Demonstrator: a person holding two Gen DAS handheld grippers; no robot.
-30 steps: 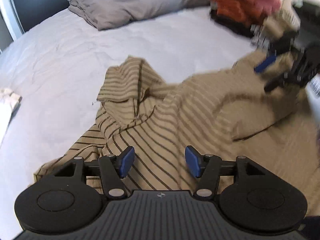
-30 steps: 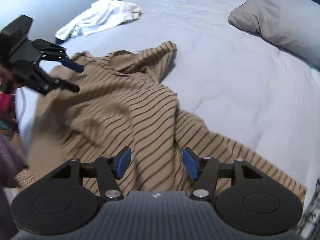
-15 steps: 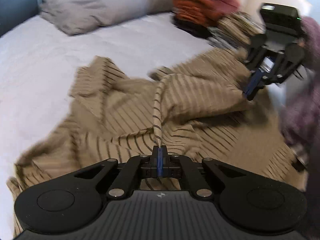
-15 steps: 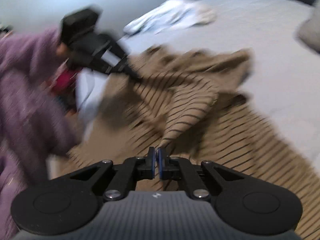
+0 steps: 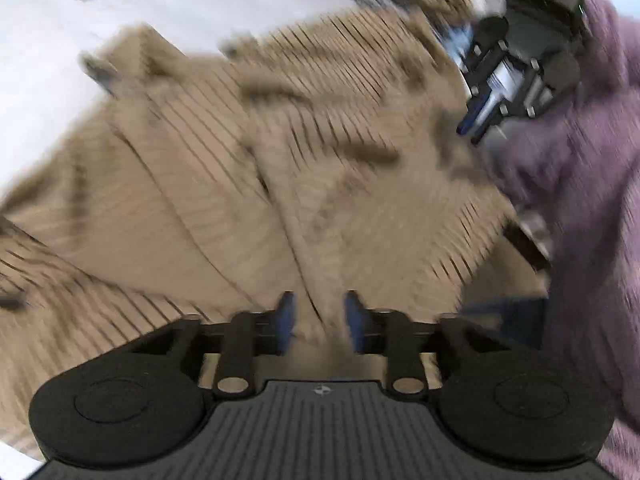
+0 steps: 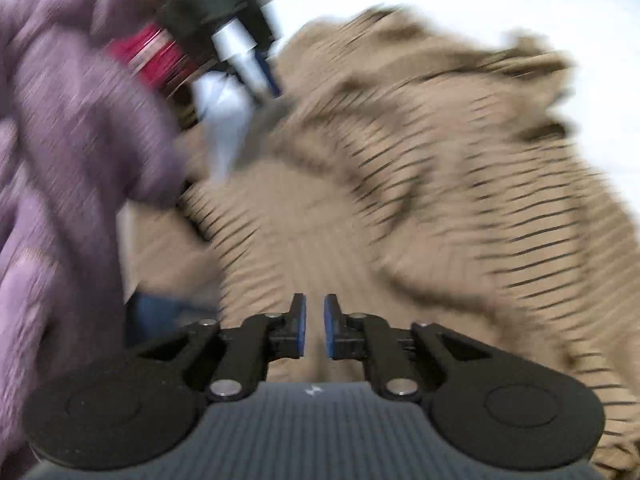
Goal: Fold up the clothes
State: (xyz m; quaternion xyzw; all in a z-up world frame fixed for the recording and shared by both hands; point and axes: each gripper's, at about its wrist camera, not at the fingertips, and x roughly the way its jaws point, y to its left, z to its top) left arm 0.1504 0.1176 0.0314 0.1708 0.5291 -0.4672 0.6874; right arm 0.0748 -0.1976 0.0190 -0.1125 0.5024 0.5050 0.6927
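Your left gripper [image 5: 318, 322] had just been opening; its jaws stood apart, a ridge of the tan striped garment [image 5: 248, 168] between the pads, seemingly unpressed. Your right gripper [image 6: 315, 330] had also just been opening, its pads a narrow gap apart, nothing visibly clamped. The garment lay rumpled on the white bed [image 5: 52, 92], directly ahead of and below both grippers, each at a near edge, neither clearly nearer. Blur hid its long axis and which way it pointed. A purple sleeve [image 6: 68, 140] bordered it.
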